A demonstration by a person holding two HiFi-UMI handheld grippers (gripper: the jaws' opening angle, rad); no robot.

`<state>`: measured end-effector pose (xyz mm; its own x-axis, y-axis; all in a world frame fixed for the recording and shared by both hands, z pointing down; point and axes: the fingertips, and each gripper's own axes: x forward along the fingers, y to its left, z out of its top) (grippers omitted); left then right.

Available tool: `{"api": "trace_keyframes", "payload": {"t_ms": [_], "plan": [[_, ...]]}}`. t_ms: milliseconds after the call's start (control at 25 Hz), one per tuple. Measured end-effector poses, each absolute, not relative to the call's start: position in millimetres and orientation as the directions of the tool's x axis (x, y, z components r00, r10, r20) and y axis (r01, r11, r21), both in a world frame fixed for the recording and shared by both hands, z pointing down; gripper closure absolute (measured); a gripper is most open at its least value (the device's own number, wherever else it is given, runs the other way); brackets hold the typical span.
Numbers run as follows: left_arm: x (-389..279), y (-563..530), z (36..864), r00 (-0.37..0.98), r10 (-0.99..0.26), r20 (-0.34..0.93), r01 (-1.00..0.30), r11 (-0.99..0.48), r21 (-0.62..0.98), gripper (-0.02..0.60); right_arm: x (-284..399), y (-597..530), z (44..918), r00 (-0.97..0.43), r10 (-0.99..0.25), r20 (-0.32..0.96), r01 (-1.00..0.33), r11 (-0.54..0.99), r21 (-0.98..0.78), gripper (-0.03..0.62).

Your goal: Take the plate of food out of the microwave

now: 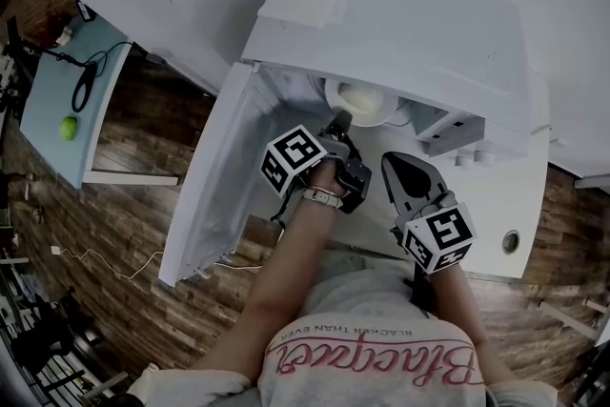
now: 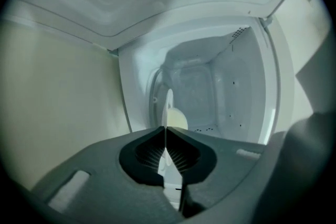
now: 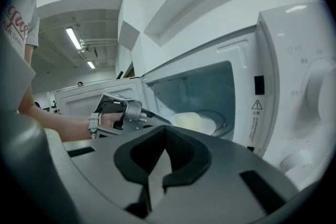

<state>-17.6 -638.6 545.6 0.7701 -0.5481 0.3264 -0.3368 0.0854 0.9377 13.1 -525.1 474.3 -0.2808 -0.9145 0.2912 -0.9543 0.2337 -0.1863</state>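
The left gripper (image 2: 165,130) reaches almost level into the one microwave (image 1: 400,24), with its jaws pinching the rim of the single plate (image 3: 221,121) of food (image 3: 191,122) inside. The right gripper (image 3: 165,130) hangs outside, jaws pressed together, empty.

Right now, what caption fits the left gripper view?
Left gripper shut on the plate rim, pale food inside the open microwave.

White plate of food (image 1: 330,98) sits inside the open microwave (image 1: 410,24)
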Motion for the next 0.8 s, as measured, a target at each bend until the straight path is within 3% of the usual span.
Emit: {"api": "trace_keyframes", "payload": {"t_ms": [360,800], "plan": [[-20,-633,549,0.791,-0.576,0.206,-0.23,0.032,0.973,0.569,12,-521,474,-0.277,-0.916,0.29,-0.956,0.232,-0.178,0.588],[-33,-624,540,0.806,-0.573,0.15,-0.184,-0.002,0.983,0.569,-3,-517,470,-0.283,-0.917,0.282,-0.955,0.241,-0.174,0.588]]}}
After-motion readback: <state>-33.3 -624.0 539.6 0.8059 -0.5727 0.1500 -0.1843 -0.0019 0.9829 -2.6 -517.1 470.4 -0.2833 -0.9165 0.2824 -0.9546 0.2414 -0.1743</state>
